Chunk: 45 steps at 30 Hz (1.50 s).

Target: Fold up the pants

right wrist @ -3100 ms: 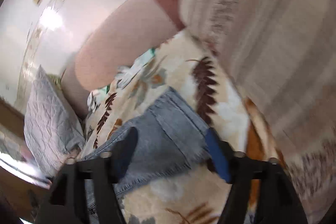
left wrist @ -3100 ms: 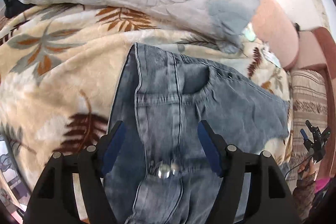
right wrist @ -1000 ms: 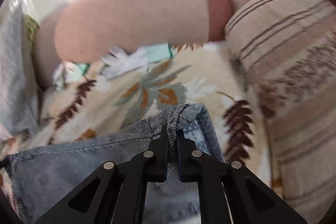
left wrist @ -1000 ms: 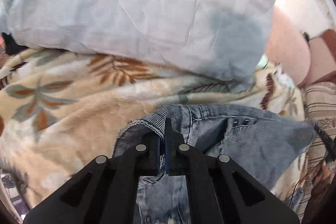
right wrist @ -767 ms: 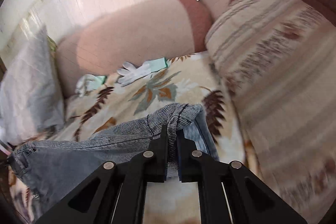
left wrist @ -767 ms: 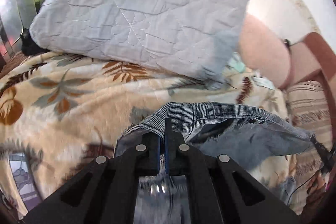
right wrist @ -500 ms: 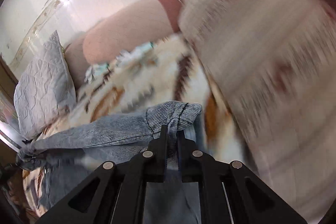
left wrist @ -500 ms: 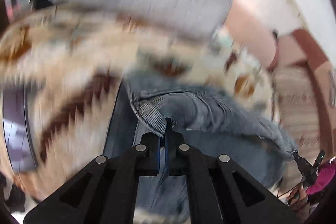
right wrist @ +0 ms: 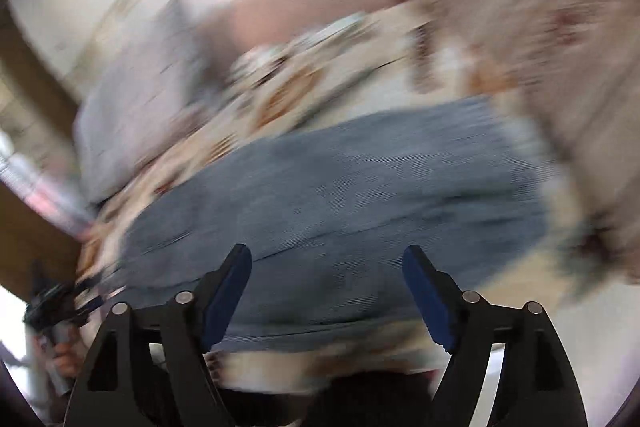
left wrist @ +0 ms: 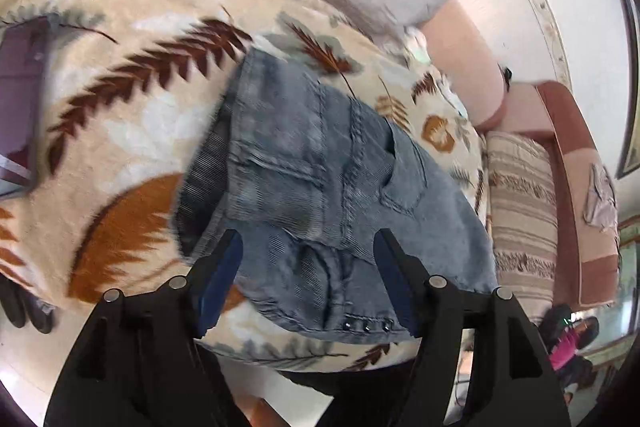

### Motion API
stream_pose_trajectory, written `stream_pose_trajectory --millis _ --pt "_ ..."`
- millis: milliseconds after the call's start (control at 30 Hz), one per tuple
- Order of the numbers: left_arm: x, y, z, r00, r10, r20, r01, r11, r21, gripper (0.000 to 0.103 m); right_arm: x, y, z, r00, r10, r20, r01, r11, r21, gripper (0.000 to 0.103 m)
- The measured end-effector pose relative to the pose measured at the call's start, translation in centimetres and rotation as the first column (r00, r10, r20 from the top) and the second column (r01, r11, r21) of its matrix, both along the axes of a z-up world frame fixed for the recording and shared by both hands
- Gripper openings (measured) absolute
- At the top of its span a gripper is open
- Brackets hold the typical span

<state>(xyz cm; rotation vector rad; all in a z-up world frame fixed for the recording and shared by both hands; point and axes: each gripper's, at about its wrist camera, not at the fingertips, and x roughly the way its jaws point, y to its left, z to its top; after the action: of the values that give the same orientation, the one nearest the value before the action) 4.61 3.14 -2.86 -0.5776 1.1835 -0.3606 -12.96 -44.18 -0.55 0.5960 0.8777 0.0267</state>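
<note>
Pants (left wrist: 320, 167) lie folded just ahead of both spread, empty grippers, left gripper (left wrist: 308, 275) and right gripper (right wrist: 328, 291).

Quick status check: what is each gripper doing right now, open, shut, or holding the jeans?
Left gripper: open, holding nothing, above the folded jeans.
Right gripper: open, holding nothing.

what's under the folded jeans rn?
The folded grey-blue denim pants lie on a cream leaf-print blanket. Whatever sits beneath the blanket, or between the denim layers, is covered.
</note>
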Motion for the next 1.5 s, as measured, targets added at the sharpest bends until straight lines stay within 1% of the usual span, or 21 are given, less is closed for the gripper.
stream_pose_trajectory --millis 67,133,300,433,500,533,567,600,667,733,867,967,1033,1100,1167,1267,1300,1400,1433,1467,1500 --pt "0.5 -0.8 -0.8 0.999 -0.01 -0.039 0.009 1.0 -0.016 0.067 2.7 2.7 -2.3 0.996 0.073 -0.049 -0.067 0.992 0.109 0.08" --pt "0.9 -1.1 -1.4 0.997 -0.012 -0.07 0.008 0.999 -0.049 0.067 4.6 4.0 -4.2 0.993 0.088 -0.073 -0.073 0.98 0.187 0.08" --pt "2.1 -2.5 -2.4 0.996 -0.009 -0.086 0.006 0.999 -0.045 0.067 7.4 4.2 -7.8 0.996 0.006 -0.087 0.028 0.924 0.382 0.08" --pt "3.7 -4.2 -3.8 0.994 -0.018 -0.109 0.017 1.0 -0.013 0.067 7.7 4.5 -8.3 0.999 -0.038 -0.038 0.051 0.909 0.415 0.08" --pt "4.3 -4.8 -3.9 0.995 -0.025 -0.102 0.024 1.0 -0.009 0.066 8.0 4.6 -8.5 0.998 -0.059 -0.03 0.066 0.904 0.423 0.067" --pt "4.5 -5.0 -3.7 0.996 -0.027 -0.085 0.026 1.0 -0.008 0.062 8.3 4.6 -8.7 0.997 -0.064 -0.036 0.073 0.901 0.428 0.047" --pt "4.6 -5.1 -3.5 0.997 -0.03 -0.076 0.03 1.0 0.002 0.047 8.6 4.7 -8.9 0.997 -0.064 -0.048 0.079 0.899 0.43 0.024" --pt "4.7 -5.1 -3.4 0.997 -0.036 -0.066 0.037 0.999 0.016 0.027 8.9 4.7 -9.1 0.995 -0.071 -0.068 0.093 0.902 0.421 0.014" --pt "4.7 -4.9 -2.8 0.998 -0.053 -0.042 0.054 0.998 0.032 0.015 8.8 4.7 -8.7 0.995 -0.08 -0.062 0.099 0.903 0.418 0.008" --pt "4.0 -4.0 -1.8 0.998 -0.055 -0.013 0.056 0.998 0.013 0.013 8.2 4.7 -7.1 0.997 -0.077 -0.028 0.082 0.909 0.409 0.004" --pt "1.4 -2.8 0.4 0.996 -0.08 0.048 0.082 0.996 -0.024 0.013 5.4 4.7 -2.2 0.996 -0.052 0.066 0.023 0.925 0.379 0.004" --pt "-0.9 -2.2 0.9 0.991 -0.1 0.086 0.098 0.995 0.028 0.013 2.7 5.3 -0.1 0.995 -0.016 0.095 -0.019 0.933 0.361 0.004" --pt "-1.8 -2.3 -0.8 0.993 -0.108 0.046 0.105 0.993 0.056 0.013 1.3 6.1 -0.9 0.998 0.013 0.055 -0.031 0.933 0.357 0.008" --pt "-2.1 -2.1 -3.3 0.995 -0.093 -0.032 0.095 0.992 0.077 0.013 0.7 6.8 -3.5 0.999 0.026 -0.039 -0.01 0.934 0.356 0.009" --pt "-2.2 -1.7 -4.2 0.995 -0.083 -0.058 0.086 0.995 0.056 0.013 0.3 6.9 -5.9 0.992 0.02 -0.126 0.026 0.936 0.351 0.009" --pt "-2.5 -1.4 -3.0 0.996 -0.086 -0.026 0.087 0.995 0.051 0.016 -0.2 5.8 -6.2 0.99 -0.016 -0.142 0.065 0.937 0.345 0.01" --pt "-2.6 -1.5 -2.4 0.996 -0.087 -0.004 0.087 0.994 0.062 0.024 -0.6 4.7 -5.5 0.992 -0.051 -0.119 0.088 0.938 0.334 0.011" --pt "-3.0 -2.0 -1.8 0.995 -0.098 0.028 0.096 0.993 0.068 0.046 -2.8 -0.2 -3.4 0.975 -0.217 -0.05 0.222 0.926 0.305 0.033" --pt "-3.0 -2.4 -1.8 0.994 -0.104 0.028 0.102 0.992 0.071 0.048 -4.0 -2.3 -3.0 0.955 -0.294 -0.037 0.292 0.91 0.294 0.049" --pt "-2.9 -2.7 -1.8 0.994 -0.11 0.024 0.108 0.991 0.078 0.049 -4.9 -3.6 -2.8 0.939 -0.342 -0.032 0.336 0.896 0.29 0.059" --pt "-2.7 -3.1 -2.0 0.993 -0.116 0.016 0.115 0.989 0.089 0.05 -6.0 -5.7 -2.8 0.912 -0.409 -0.027 0.399 0.869 0.292 0.06"
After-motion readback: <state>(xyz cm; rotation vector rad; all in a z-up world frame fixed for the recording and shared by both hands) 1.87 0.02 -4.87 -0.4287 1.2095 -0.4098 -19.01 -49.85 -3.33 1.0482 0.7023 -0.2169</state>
